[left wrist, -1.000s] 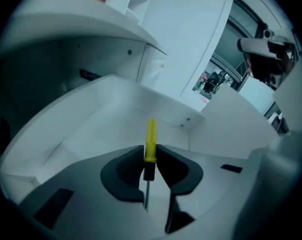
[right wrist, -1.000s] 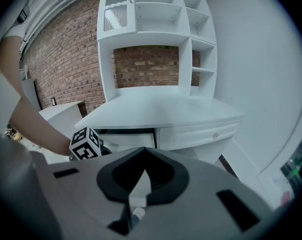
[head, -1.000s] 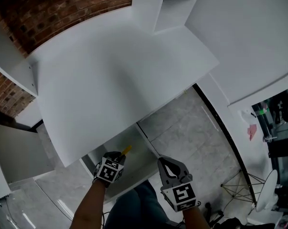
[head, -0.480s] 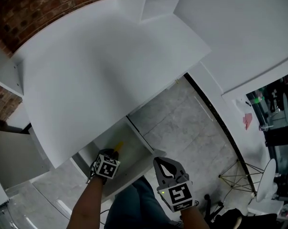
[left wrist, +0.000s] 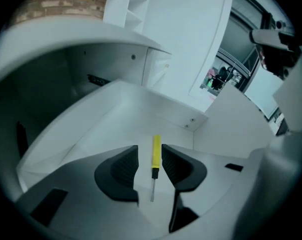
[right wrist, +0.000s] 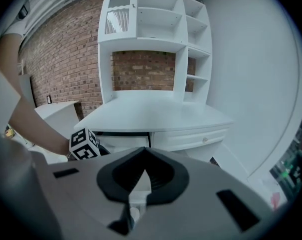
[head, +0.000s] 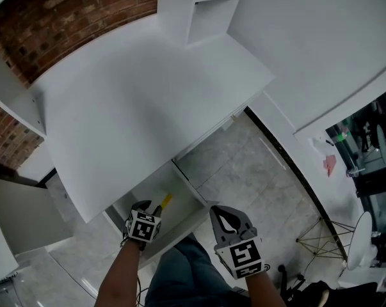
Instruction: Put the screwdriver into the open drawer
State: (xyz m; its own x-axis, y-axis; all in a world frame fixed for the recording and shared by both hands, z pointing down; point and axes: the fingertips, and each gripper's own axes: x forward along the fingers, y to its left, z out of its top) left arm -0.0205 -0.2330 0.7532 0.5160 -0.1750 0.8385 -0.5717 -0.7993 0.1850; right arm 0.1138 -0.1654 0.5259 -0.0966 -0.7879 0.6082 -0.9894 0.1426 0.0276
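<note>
Left gripper view shows the left gripper [left wrist: 149, 149], jaws just opened and spread astride the screwdriver [left wrist: 156, 156] lying untouched in the drawer [left wrist: 115, 109]; a skewed withdrawal could clip it and flick it out.

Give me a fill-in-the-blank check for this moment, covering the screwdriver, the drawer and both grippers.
1. The screwdriver has a ____ handle.
2. It lies on the floor of the open ____, under the white desk.
3. The ____ gripper straddles it, jaws apart, pads off it.
4. The right gripper is ____ and empty.
Missing words: yellow; drawer; left; shut.
Note: the left gripper's jaws have just been opening, with the screwdriver between them.
</note>
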